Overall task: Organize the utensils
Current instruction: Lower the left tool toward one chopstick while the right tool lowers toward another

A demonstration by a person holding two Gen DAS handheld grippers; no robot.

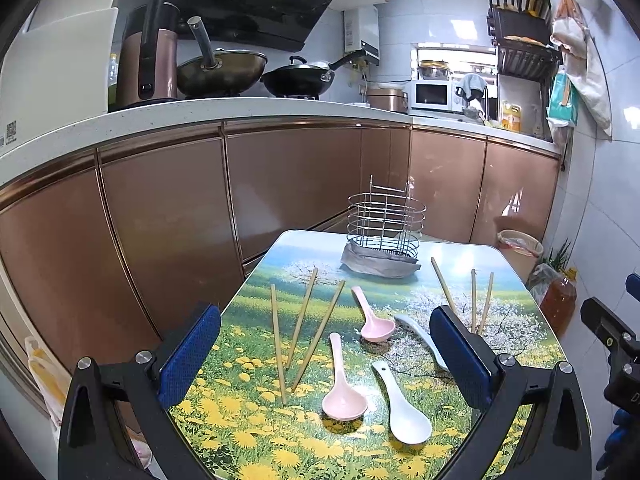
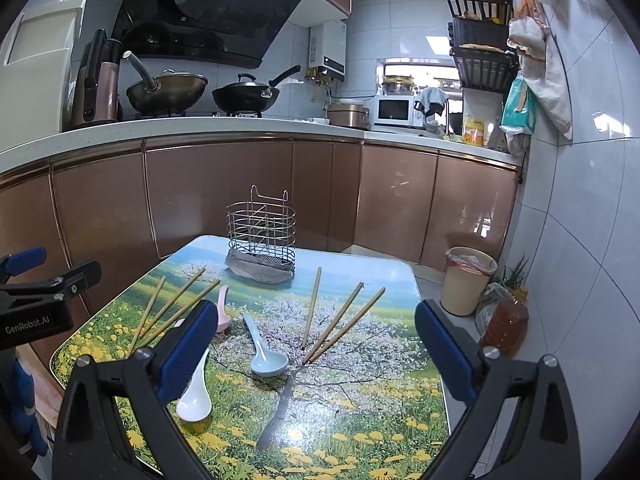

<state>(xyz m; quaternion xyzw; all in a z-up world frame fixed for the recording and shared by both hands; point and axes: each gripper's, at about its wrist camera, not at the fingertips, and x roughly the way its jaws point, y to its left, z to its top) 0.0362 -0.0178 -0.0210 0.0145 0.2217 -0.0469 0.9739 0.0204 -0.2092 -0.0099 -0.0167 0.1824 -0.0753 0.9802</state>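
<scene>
Wire utensil basket (image 2: 262,236) (nothing visible inside) stands on table (image 2: 360,400).

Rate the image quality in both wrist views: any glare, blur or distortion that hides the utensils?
Left wrist view: sharp, with strong fisheye bending of the counter edge; mild sheen on the table; the left tool hides part of the blue spoon. Right wrist view: equally sharp, dark corner vignette; the right tool covers part of the white spoon and pink spoon.
</scene>
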